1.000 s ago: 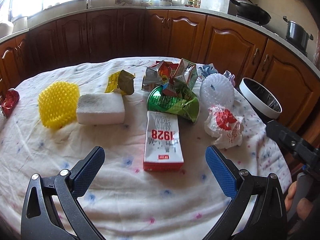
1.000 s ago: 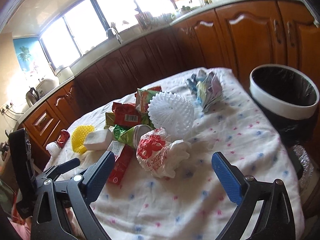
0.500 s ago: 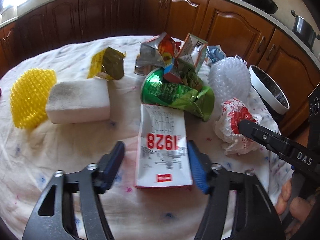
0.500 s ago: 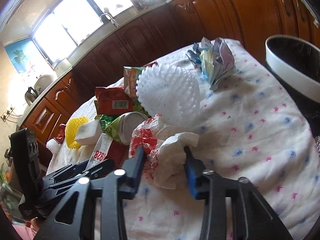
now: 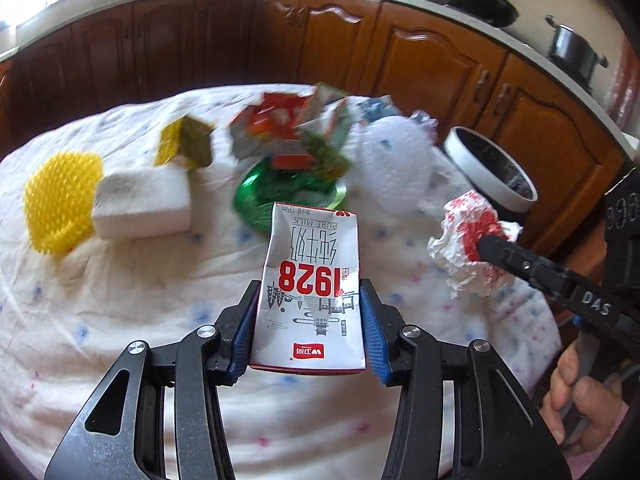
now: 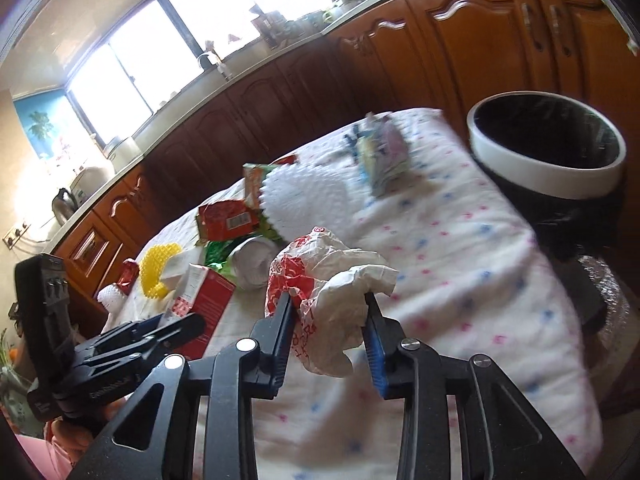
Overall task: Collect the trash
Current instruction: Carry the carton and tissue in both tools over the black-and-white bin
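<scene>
- Jaws of the left gripper (image 5: 308, 328) have just been closing and now clamp the flattened white milk carton printed with a red "1928" (image 5: 314, 280) by its two long edges; it appears raised off the cloth, its far end pointing toward the pile.
- Jaws of the right gripper (image 6: 328, 320) have likewise just been closing, and they pinch the crumpled white-and-red paper wrapper (image 6: 324, 280), which bulges above and below the blue pads.
- Both pieces sit at the near side of the desk, a round one under a white cloth with small pink and blue dots (image 5: 120, 300).
- Beyond the carton lie a green foil bag (image 5: 280, 192), a heap of torn colourful packets (image 5: 288, 128), a white foam fruit net (image 5: 396, 160), a white foam block (image 5: 144, 204) and a yellow foam net (image 5: 60, 200).
- A round bin with a white rim and black liner (image 6: 548, 176) stands just off the desk's right edge, open at the top.
- Step in hand, as I judge it: the pick-up is made on both sides and the carry to the bin comes next.
- That move calls for swinging each piece over the rim before letting go, the right one first since it is nearer; the left must cross without sweeping the pile.
</scene>
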`<action>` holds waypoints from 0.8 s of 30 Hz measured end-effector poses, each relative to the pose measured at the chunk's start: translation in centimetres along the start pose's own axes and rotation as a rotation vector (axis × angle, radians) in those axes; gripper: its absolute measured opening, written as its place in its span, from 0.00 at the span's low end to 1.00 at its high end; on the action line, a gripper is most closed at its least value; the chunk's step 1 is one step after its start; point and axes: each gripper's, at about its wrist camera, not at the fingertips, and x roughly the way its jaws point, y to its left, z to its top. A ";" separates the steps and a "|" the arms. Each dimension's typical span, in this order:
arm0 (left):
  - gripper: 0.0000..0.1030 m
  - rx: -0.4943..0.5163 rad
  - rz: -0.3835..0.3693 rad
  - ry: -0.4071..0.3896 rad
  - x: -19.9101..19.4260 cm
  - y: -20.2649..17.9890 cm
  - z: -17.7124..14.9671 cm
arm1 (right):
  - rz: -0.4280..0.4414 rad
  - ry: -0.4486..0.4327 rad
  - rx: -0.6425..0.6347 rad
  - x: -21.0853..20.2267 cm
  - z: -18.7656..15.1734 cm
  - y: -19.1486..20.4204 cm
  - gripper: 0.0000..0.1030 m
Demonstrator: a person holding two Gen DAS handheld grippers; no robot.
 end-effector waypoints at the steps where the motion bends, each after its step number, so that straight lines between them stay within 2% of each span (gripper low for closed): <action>1: 0.45 0.012 -0.007 -0.005 0.0 -0.3 0.1 | -0.007 -0.007 0.006 -0.3 0.1 -0.3 0.32; 15: 0.45 0.167 -0.139 -0.049 0.9 -9.4 3.2 | -0.124 -0.122 0.077 -5.0 2.7 -6.7 0.33; 24: 0.45 0.222 -0.182 -0.047 3.8 -14.1 6.6 | -0.200 -0.169 0.089 -6.2 6.9 -11.2 0.33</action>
